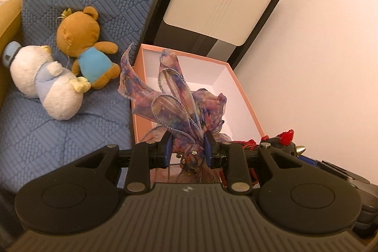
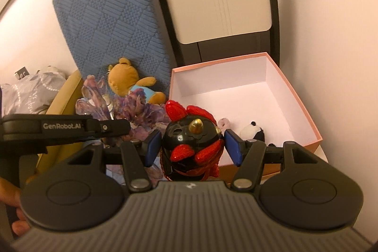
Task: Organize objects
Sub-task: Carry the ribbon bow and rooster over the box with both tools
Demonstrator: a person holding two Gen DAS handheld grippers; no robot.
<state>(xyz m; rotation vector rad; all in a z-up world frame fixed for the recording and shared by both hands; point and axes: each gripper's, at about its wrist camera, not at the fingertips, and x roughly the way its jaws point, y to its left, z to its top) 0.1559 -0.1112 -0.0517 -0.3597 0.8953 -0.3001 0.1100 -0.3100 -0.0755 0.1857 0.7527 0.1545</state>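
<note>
**Carry both loads over the pink box before you let go**

Use the pink box [image 2: 304,110] as your landmark. Your left gripper [image 1: 187,148] is pinched almost fully shut on the knot of the floral ribbon bow [image 1: 174,98], whose loops stand up over the box's near-left corner. Your right gripper [image 2: 192,145] is about half open, and its blue pads [image 2: 152,145] appear to press the sides of the black rooster figurine [image 2: 191,143], which sits just short of the box's near wall. Bring each load past that wall and low inside before you loosen, since the bow is light and floppy and the figurine looks hard and could tip. Aim away from the small panda toy [image 2: 254,131] already lying inside by the near wall. Both tools tilt downward and forward toward the box, side by side, the left one just left of yours. The brown teddy [image 1: 80,39] and white plush [image 1: 45,89] wait on the blue cushion [image 1: 70,134] left of the box.
</note>
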